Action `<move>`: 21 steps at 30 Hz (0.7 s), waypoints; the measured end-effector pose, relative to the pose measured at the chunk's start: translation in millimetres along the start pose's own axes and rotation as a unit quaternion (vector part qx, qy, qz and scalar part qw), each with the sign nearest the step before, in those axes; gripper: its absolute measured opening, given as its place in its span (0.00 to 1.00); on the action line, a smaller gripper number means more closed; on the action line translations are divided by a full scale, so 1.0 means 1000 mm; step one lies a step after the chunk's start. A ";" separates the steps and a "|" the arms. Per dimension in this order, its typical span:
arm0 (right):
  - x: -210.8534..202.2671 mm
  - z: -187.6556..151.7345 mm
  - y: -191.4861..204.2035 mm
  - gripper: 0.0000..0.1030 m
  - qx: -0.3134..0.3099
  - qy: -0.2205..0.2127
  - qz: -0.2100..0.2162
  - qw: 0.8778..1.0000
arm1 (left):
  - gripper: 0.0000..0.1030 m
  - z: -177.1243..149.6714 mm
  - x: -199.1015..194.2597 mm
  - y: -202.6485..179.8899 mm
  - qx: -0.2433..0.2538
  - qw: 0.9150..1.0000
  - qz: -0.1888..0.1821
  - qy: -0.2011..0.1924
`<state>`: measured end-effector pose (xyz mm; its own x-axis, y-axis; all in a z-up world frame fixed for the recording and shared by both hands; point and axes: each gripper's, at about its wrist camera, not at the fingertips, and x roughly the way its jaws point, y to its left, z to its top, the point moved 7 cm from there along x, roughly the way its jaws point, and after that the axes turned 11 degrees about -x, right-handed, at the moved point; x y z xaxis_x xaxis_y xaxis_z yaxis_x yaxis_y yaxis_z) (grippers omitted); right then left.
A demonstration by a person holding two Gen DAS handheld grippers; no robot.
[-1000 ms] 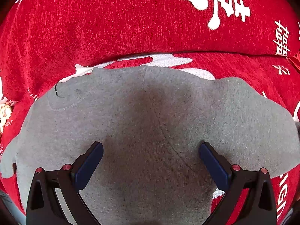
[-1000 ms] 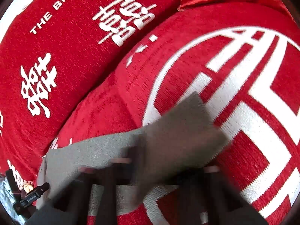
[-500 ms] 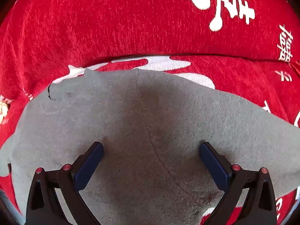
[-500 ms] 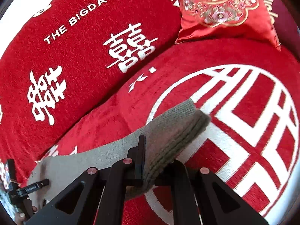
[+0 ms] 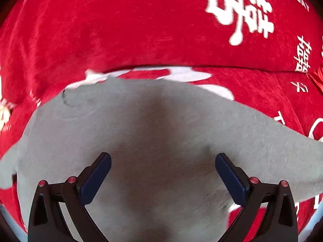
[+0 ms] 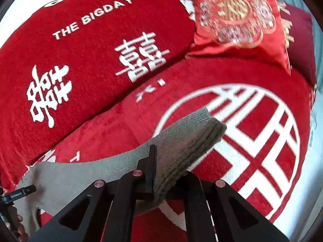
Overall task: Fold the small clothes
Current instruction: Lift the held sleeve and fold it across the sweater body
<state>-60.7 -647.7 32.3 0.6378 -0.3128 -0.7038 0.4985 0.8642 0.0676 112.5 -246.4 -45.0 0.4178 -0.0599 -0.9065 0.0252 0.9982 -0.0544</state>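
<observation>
A small grey knit sweater (image 5: 161, 125) lies spread on a red sofa seat. My left gripper (image 5: 163, 173) is open, its blue-padded fingers wide apart just above the sweater's body, holding nothing. My right gripper (image 6: 161, 169) is shut on the sweater's sleeve (image 6: 187, 147) near the ribbed cuff (image 6: 210, 133) and holds it lifted off the seat, stretched out to the right. The sleeve runs back to the sweater's body (image 6: 66, 173) at lower left. The left gripper shows at the far left edge of the right wrist view (image 6: 18, 193).
The sofa is covered in red fabric with white characters; its backrest (image 6: 90, 50) rises behind the seat (image 6: 262, 141). A red embroidered cushion (image 6: 238, 20) and a dark red cushion (image 6: 298, 40) stand at the back right.
My right gripper closed on the sleeve and has pulled it up and out to the right, straightening it. The left gripper stayed open over the sweater's body, which shifted slightly.
</observation>
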 end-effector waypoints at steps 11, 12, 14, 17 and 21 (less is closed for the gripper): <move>-0.057 0.045 0.093 0.05 -0.066 -0.047 0.014 0.997 | 1.00 -0.030 -0.008 0.098 -0.054 0.998 0.003 0.011; -0.060 0.048 0.104 0.05 -0.072 -0.050 0.017 0.996 | 1.00 -0.032 -0.009 0.103 -0.054 0.998 0.002 0.011; -0.066 0.053 0.130 0.05 -0.086 -0.055 0.025 0.995 | 1.00 -0.038 -0.009 0.116 -0.052 0.999 0.005 0.013; -0.069 0.053 0.165 0.05 -0.096 -0.052 0.040 0.993 | 1.00 -0.044 -0.011 0.133 -0.053 0.999 0.008 0.010; -0.072 0.047 0.210 0.05 -0.113 -0.046 0.060 0.991 | 1.00 -0.052 -0.013 0.154 -0.067 0.998 -0.003 0.016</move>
<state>25.6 -462.5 130.1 0.7405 -0.2277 -0.6323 0.2780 0.9604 -0.0203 64.1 -92.0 -63.6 0.3891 -0.0675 -0.9187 -0.0959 0.9889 -0.1133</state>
